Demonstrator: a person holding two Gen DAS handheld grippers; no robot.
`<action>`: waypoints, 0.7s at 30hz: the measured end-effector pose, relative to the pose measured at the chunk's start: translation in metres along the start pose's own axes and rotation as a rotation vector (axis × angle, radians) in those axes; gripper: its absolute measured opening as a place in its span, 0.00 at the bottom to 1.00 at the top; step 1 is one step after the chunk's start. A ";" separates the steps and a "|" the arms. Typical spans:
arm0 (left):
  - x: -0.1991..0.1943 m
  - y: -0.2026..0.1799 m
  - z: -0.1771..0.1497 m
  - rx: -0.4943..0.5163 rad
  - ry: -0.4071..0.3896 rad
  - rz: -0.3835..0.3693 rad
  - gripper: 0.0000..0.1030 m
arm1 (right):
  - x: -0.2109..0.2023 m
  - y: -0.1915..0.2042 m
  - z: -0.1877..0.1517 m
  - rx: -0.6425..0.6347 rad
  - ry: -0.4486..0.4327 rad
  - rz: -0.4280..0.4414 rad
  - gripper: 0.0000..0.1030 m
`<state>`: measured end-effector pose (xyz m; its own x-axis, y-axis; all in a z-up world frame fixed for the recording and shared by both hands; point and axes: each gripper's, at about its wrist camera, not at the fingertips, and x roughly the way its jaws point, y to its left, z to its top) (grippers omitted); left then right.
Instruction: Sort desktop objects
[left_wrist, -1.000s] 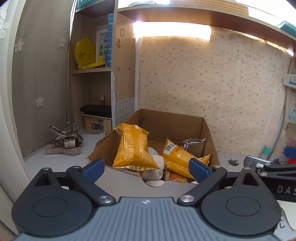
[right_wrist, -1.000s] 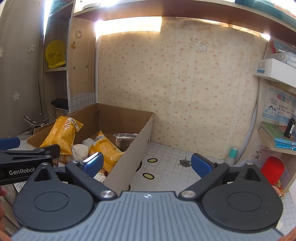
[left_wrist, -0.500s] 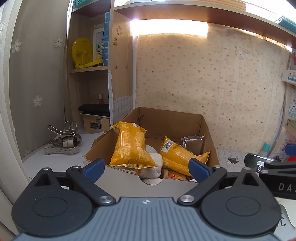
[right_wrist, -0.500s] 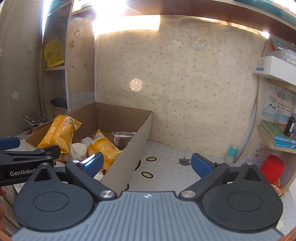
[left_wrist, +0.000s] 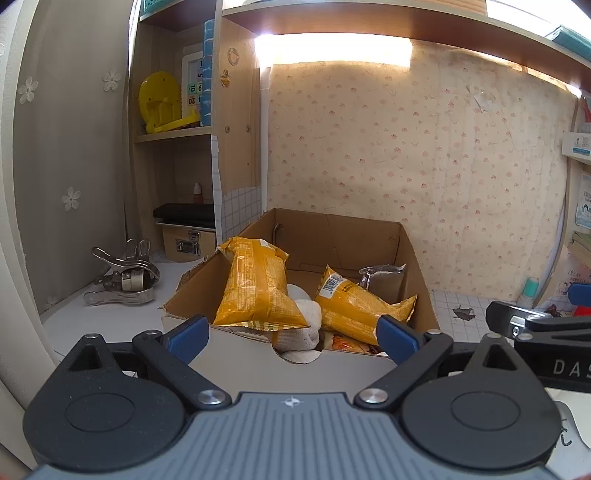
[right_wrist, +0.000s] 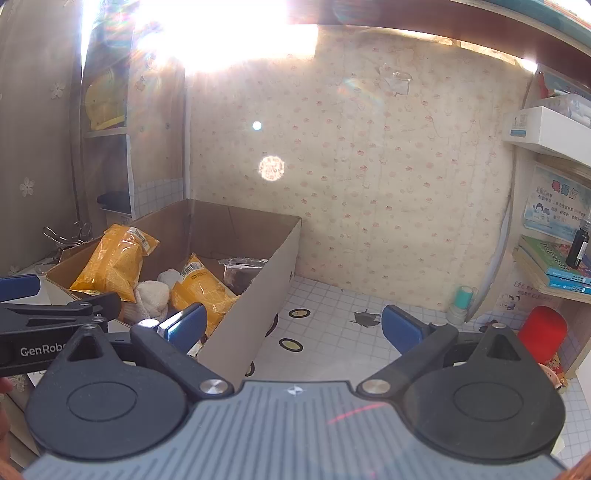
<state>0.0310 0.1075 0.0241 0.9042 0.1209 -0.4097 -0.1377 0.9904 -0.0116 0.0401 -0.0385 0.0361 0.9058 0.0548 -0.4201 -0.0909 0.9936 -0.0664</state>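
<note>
Both grippers, left (left_wrist: 291, 334) and right (right_wrist: 291, 325), hover empty with jaws apart before the cardboard box (left_wrist: 413, 254) holding the yellow snack bags (left_wrist: 258, 284); next pick best approached from above, slowly.

right tool (right_wrist: 291, 326): fingers spread, empty, above tiled table (right_wrist: 332, 332) | cardboard box (right_wrist: 258, 295): left, holding two yellow snack bags (right_wrist: 107, 264) | red cylinder (right_wrist: 541, 330): far right | left tool (right_wrist: 55, 314): near left edge
</note>
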 end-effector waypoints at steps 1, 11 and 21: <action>0.000 0.000 0.000 -0.001 0.000 -0.001 0.97 | 0.000 0.000 0.000 0.000 0.000 0.000 0.96; 0.000 -0.001 0.000 0.002 -0.002 -0.001 0.97 | 0.001 0.002 0.000 -0.004 -0.002 0.000 0.96; 0.000 -0.002 0.000 0.006 -0.001 -0.004 0.97 | 0.000 0.002 0.001 -0.004 -0.002 -0.004 0.96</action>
<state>0.0315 0.1060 0.0243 0.9049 0.1171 -0.4092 -0.1317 0.9913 -0.0075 0.0399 -0.0367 0.0366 0.9070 0.0508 -0.4181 -0.0887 0.9935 -0.0718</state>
